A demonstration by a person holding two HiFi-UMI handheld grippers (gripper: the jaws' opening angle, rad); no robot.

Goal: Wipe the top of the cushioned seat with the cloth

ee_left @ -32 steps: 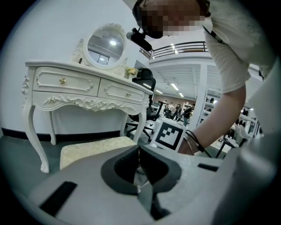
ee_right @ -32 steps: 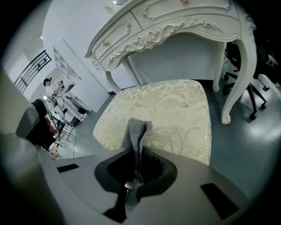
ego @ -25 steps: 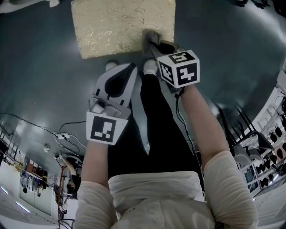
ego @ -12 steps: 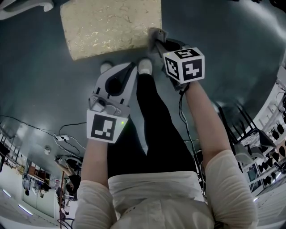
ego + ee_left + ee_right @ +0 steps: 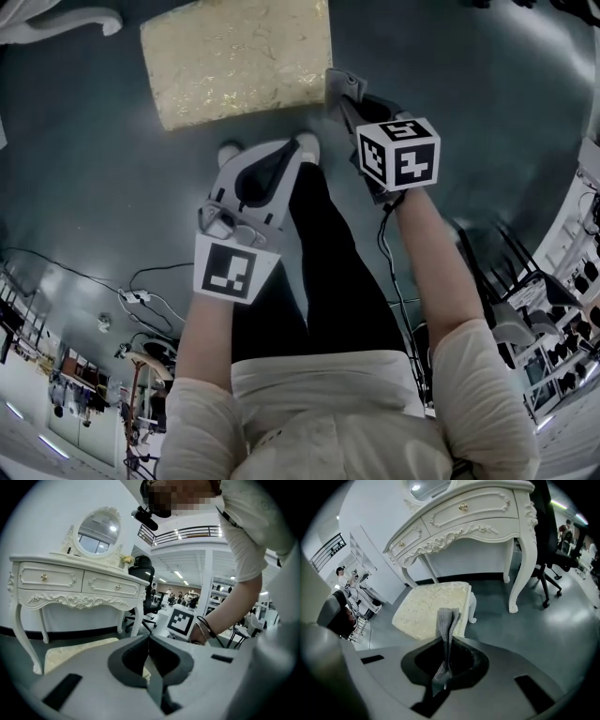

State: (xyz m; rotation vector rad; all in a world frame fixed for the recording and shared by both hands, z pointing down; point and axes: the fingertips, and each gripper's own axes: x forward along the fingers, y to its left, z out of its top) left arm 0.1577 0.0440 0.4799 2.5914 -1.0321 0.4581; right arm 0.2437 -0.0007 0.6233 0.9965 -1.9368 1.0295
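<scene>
My right gripper [image 5: 446, 644] is clenched on the grey cloth [image 5: 445, 618], which stands folded upright between its jaws. My left gripper [image 5: 149, 639] has its jaws pressed together on nothing. The cushioned seat [image 5: 234, 61] stands ahead, before the white dressing table [image 5: 464, 517], and the cloth is not touching it. I judge the step to be approach, with wiping not yet begun. The next move calls for lowering the cloth flat onto the seat top, then sweeping across.

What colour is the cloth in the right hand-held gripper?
The cloth is grey, shown best in the right gripper view.
</scene>
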